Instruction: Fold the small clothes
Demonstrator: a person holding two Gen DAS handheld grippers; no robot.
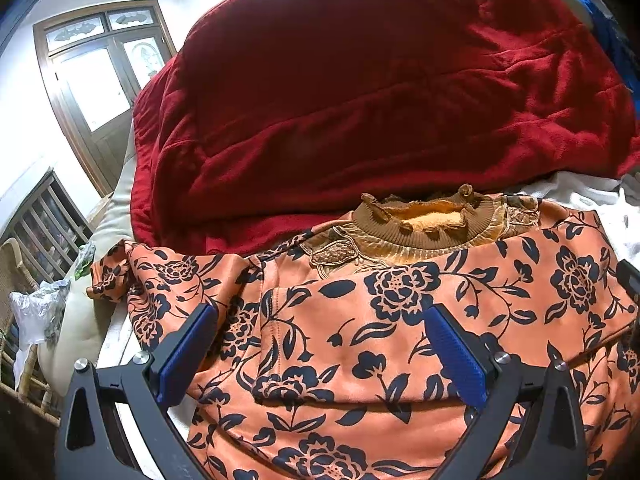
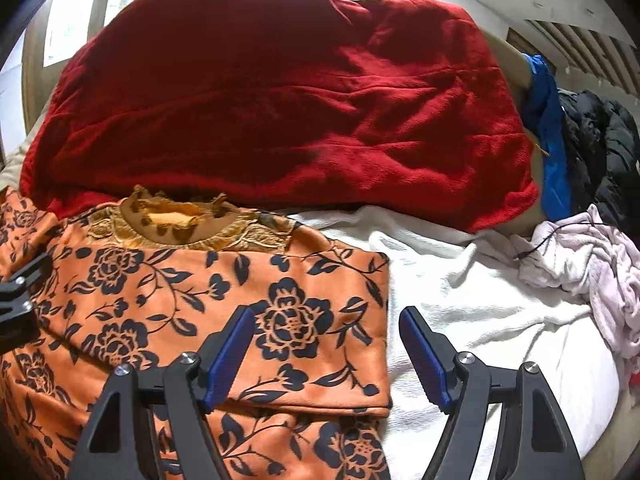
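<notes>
Two grippers, both empty, jaws spread wide.

Left wrist view: left gripper [image 1: 320, 344] hovers over the orange floral top [image 1: 400, 320], which lies flat on the bed w/ ribbed brown collar [image 1: 424, 228] facing away, tucked against the red blanket [image 1: 360, 100]. One sleeve [image 1: 132, 276] trails off to the left, bunched. Judging by this, next fold wants that sleeve brought in first; pinch near the cuff, not mid-fabric, so it doesn't drag the body.

Right wrist view: right gripper [image 2: 328, 356] sits over the top's right edge [image 2: 380, 320], already a straight fold line on the white sheet [image 2: 480, 320]. Fabric looks soft, slightly suede-like, thick; collar fleecy inside. Blanket plush. Pale crumpled garment [image 2: 600, 272] lies well apart, at right.
</notes>
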